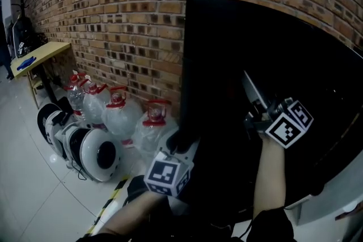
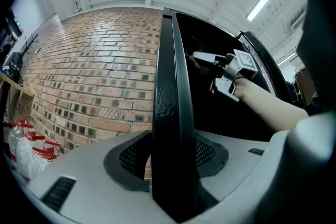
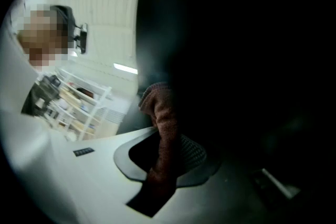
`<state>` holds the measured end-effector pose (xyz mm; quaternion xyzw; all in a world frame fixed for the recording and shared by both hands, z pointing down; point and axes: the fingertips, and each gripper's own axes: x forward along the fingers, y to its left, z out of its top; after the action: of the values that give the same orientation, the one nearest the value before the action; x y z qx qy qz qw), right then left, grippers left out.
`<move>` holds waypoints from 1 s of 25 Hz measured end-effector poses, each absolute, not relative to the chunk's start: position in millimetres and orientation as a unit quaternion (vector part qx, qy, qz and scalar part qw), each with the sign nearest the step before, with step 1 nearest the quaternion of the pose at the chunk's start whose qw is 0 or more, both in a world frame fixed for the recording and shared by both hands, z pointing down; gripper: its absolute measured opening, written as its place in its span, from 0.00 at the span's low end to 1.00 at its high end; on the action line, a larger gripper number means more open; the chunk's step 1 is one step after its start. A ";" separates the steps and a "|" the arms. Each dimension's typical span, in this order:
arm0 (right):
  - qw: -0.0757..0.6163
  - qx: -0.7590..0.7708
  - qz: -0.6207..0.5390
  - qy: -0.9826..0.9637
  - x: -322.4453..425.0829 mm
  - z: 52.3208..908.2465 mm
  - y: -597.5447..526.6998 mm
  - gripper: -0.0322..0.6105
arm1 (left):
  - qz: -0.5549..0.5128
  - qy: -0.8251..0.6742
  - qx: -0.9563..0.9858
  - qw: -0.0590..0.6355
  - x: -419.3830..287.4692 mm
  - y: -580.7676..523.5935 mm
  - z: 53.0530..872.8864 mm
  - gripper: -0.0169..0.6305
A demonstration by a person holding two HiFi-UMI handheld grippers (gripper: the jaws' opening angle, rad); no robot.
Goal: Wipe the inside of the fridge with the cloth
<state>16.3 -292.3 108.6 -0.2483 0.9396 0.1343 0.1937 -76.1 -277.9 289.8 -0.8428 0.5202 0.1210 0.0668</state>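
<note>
The black fridge stands against the brick wall, and its inside is too dark to make out. My left gripper is shut on a thin black upright edge of the fridge; whether that edge is the door or a side wall I cannot tell. In the left gripper view the edge fills the gap between the pads. My right gripper reaches into the dark opening. It is shut on a reddish-brown cloth that sticks up out of the jaws. The right gripper also shows in the left gripper view, with a bare forearm behind it.
Several clear water jugs with red caps line the foot of the brick wall left of the fridge. White rounded devices lie on the floor beside them. A yellow table stands far left. Yellow-black tape marks the floor. White shelving stands behind me.
</note>
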 end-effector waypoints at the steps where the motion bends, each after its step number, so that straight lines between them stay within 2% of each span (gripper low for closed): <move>1: 0.187 -0.227 0.139 0.946 5.1 112.0 -277.5 0.18 | 0.120 0.519 -0.843 0.066 -75.7 -278.0 290.2 0.32; 8: 0.127 -0.188 0.145 0.963 -53.0 145.7 -249.0 0.18 | 0.121 0.523 -0.841 0.067 -77.0 -277.1 289.5 0.32; 18: 0.126 -0.257 0.184 0.940 -36.7 138.0 -281.6 0.18 | 0.124 0.521 -0.841 0.073 -76.8 -277.2 291.7 0.32; 25: 0.138 -0.302 0.143 0.932 -15.0 131.0 -343.7 0.18 | 0.125 0.523 -0.840 0.070 -76.8 -277.8 289.0 0.32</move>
<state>-15.0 -343.7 131.0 -0.3018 0.9325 0.1428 0.1378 -76.8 -277.8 289.0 -0.8402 0.5229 0.1253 0.0697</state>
